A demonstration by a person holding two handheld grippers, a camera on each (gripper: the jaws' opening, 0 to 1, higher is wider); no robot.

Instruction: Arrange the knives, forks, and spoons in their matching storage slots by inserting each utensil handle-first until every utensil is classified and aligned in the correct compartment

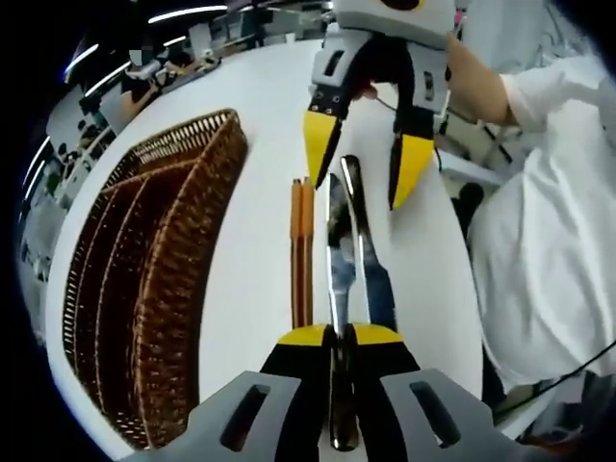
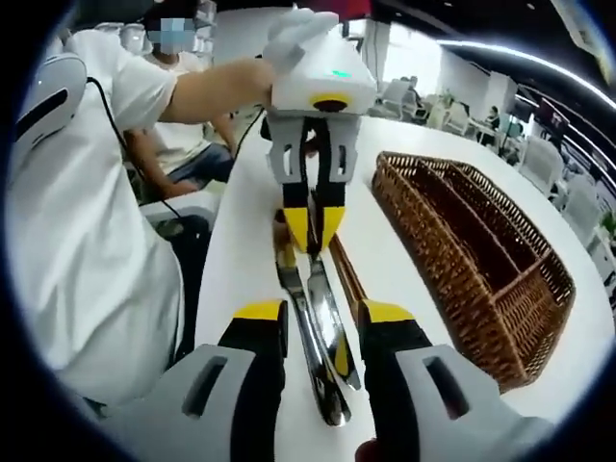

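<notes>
The metal utensils (image 1: 348, 241) lie on the white worktop (image 1: 260, 106) just beside the wicker tray (image 1: 154, 279), whose slots look empty, so sorting seems barely begun. The left hand-held gripper (image 1: 339, 337) is clamped on one utensil; the right hand-held gripper (image 2: 322, 322) stands apart, straddling them.

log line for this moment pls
left gripper: shut on knives | right gripper: open over knives | chopsticks: on table | wicker tray: empty
</notes>
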